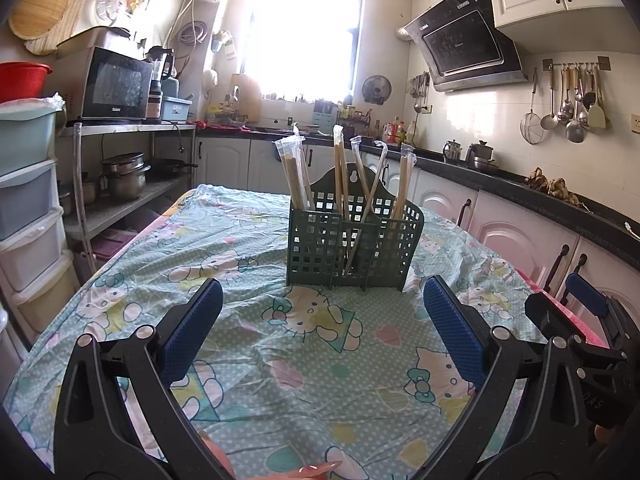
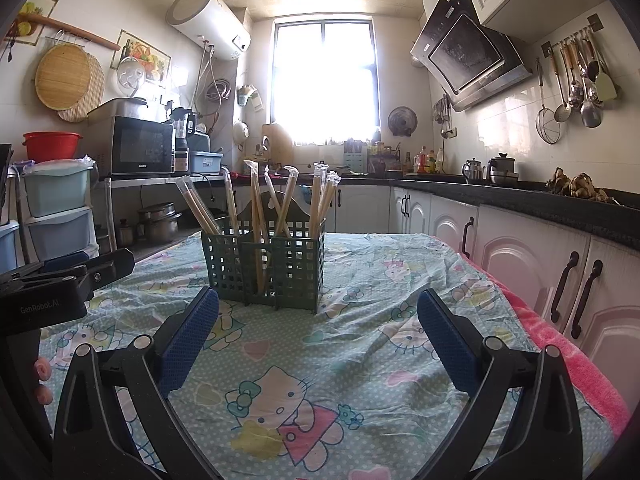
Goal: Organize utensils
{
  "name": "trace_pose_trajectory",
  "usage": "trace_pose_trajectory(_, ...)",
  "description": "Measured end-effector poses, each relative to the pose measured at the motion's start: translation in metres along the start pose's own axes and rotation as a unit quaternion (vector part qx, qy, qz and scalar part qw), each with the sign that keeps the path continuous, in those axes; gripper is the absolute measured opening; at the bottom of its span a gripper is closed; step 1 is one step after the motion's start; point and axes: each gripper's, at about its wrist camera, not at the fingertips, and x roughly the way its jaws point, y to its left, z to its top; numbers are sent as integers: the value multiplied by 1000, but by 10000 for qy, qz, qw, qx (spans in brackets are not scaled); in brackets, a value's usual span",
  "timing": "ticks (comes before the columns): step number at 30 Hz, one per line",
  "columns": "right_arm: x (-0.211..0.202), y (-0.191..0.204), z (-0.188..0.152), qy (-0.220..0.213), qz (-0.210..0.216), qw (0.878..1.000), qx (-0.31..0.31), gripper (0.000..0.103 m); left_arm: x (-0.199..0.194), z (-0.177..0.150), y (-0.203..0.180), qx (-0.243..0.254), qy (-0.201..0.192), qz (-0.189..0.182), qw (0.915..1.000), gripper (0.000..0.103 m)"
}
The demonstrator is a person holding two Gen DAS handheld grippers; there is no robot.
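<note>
A dark green lattice utensil holder [image 1: 320, 256] stands on the table with the cartoon-cat cloth [image 1: 280, 360]. Several wrapped chopstick pairs [image 1: 296, 172] stand upright in its compartments. My left gripper [image 1: 322, 300] is open and empty, a short way in front of the holder. In the right wrist view the holder [image 2: 296, 268] with the chopsticks [image 2: 256, 204] stands just ahead of my right gripper [image 2: 318, 312], which is open and empty. The right gripper also shows at the right edge of the left wrist view [image 1: 576, 320], and the left gripper at the left edge of the right wrist view [image 2: 60, 280].
A pink towel [image 2: 560, 344] lies along the table's right edge, next to white cabinets [image 2: 520, 264] under a black counter. A shelf with pots [image 1: 124, 180] and a microwave [image 1: 116, 84], and plastic drawers [image 1: 28, 200], stand to the left.
</note>
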Motion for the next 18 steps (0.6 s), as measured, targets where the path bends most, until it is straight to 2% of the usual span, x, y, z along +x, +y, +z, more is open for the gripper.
trace_pose_trajectory(18,0,1,0,-4,-5,10000,0,97,0,3,0,-1,-14,-7,10000,93)
